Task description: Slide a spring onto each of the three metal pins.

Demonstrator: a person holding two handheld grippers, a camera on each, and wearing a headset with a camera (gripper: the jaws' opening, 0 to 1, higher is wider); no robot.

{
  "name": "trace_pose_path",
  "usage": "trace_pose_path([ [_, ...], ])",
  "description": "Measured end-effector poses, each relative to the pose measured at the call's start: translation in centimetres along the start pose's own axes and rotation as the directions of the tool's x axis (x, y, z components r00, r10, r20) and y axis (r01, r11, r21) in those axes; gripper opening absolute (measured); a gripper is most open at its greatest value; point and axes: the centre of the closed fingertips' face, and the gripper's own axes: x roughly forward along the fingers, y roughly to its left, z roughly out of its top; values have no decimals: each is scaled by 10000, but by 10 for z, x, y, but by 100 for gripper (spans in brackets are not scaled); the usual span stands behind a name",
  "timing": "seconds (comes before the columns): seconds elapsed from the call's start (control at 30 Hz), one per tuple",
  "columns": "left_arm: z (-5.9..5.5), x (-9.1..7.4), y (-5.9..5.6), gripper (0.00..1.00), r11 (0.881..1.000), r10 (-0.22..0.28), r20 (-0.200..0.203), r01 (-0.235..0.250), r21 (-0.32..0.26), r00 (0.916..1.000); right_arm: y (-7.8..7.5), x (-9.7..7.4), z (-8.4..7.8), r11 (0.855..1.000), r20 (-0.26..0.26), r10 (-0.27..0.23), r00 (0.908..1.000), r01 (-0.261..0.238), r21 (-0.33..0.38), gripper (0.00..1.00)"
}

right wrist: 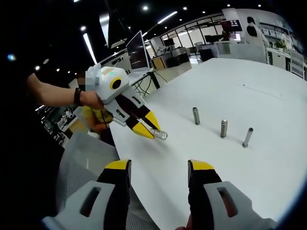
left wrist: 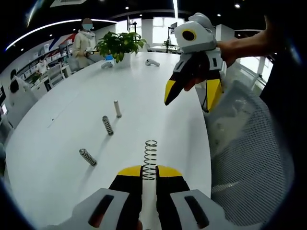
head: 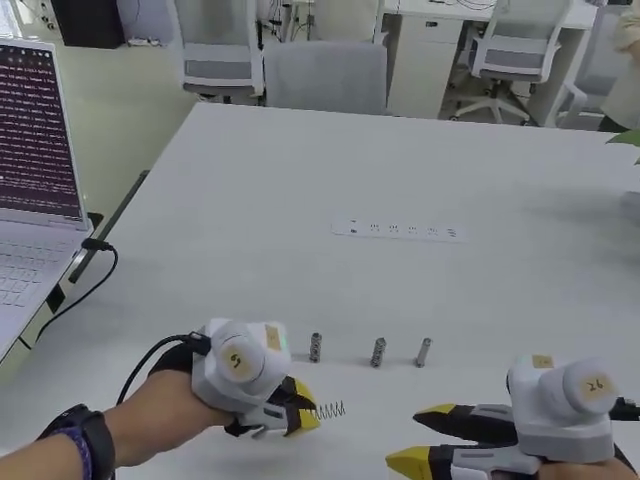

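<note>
Spring (left wrist: 150, 157) was pinched at one end by closed left gripper (left wrist: 149, 173), right gripper (right wrist: 159, 166) was held wide open and empty nearby, left pin (head: 315, 347) and middle pin (head: 378, 351) were seen already sleeved, right pin (head: 423, 351) bare, all upright on table (head: 300, 190)

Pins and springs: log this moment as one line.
left claw: shut on spring | right claw: open, empty | sprung pins: two | bare pin: one, rightmost in head view

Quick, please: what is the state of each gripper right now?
Left gripper: closed, holding a spring by one end.
Right gripper: open, holding nothing.
</note>
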Motion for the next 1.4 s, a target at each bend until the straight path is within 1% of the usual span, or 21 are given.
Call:
trace_pose_path([
  [0.17, 8, -2, -6, 2, 10000, -84, 221, 84, -5, 9997, 2, 4, 4, 9999, 8, 131, 9999, -131, -88, 44],
  [0.47, 17, -2, -18, 2, 9988, -336, 359, 323, 366, 9988, 4, 11, 9, 9990, 38, 383, 9993, -382, -219, 40],
  [0.63, 24, -3, -24, 2, 9981, -417, 496, 393, 484, 9979, 7, 16, 12, 9979, 37, 579, 9983, -578, -305, 37],
  [0.7, 26, -3, -28, 2, 9972, -476, 521, 444, 606, 9975, 8, 17, 12, 9973, 32, 657, 9978, -656, -335, 36],
  [0.87, 31, -3, -35, 2, 9956, -618, 600, 573, 739, 9963, 15, 20, 13, 9948, 54, 922, 9957, -919, -441, 32],
  [0.97, 36, -3, -39, 2, 9947, -686, 701, 629, 809, 9952, 18, 22, 12, 9932, -4, 1055, 9944, -1054, -501, 30],
  [1.13, 43, -4, -43, 2, 9928, -798, 823, 718, 957, 9934, 22, 22, 13, 9903, 22, 1253, 9921, -1250, -613, 24],
  [1.3, 46, -3, -46, 2, 9906, -884, 874, 785, 1116, 9922, 26, 22, 15, 9880, 96, 1400, 9901, -1390, -674, 18],
  [1.4, 47, -3, -48, 2, 9895, -925, 858, 819, 1190, 9920, 27, 21, 14, 9870, 53, 1441, 9895, -1433, -734, 16],
])
